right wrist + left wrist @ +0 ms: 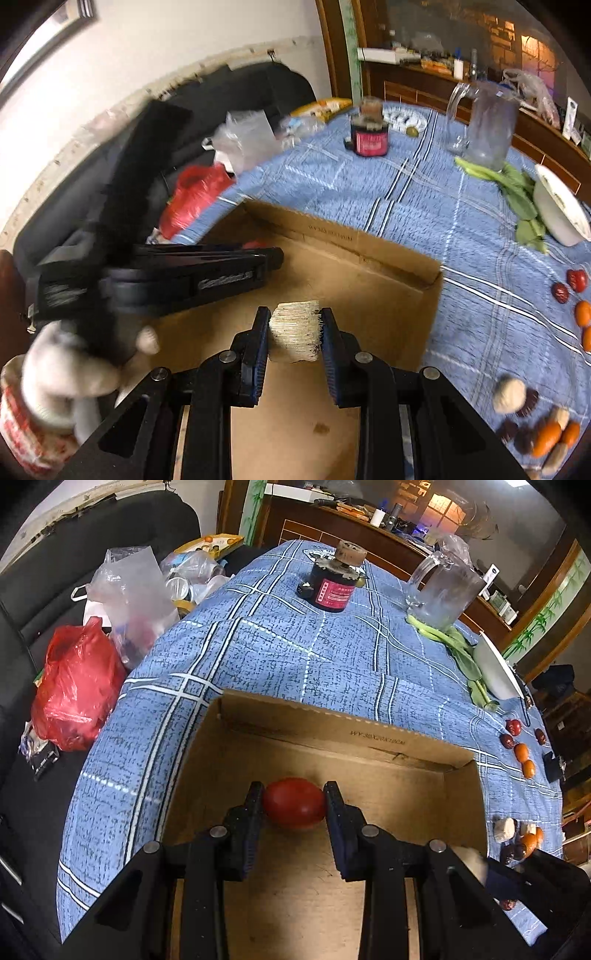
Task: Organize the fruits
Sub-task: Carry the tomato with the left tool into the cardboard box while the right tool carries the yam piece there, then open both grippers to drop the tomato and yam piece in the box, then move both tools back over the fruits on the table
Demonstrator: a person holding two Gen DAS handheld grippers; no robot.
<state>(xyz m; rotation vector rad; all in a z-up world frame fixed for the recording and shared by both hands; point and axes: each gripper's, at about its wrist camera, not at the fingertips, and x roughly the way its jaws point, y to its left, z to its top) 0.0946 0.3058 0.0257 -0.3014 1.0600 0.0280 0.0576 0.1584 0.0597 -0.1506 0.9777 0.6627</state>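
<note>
1. My left tongs [293, 801] grip a red tomato [294, 803] above the cardboard box [332, 720].
2. My right tongs [294, 328] clamp a pale fibrous chunk [295, 332] over that box.
3. Loose fruits [524, 755] lie right of it.

The right claw [294, 334] grips a pale, fibrous, squarish chunk [294, 334] between its black fingers, above an open brown cardboard box [369, 280]. At left, a white-gloved hand [79, 363] holds the left claw [271, 258] over the box. Small orange and dark red fruits [543, 430] lie on the blue plaid-clothed surface [424, 192].
</note>
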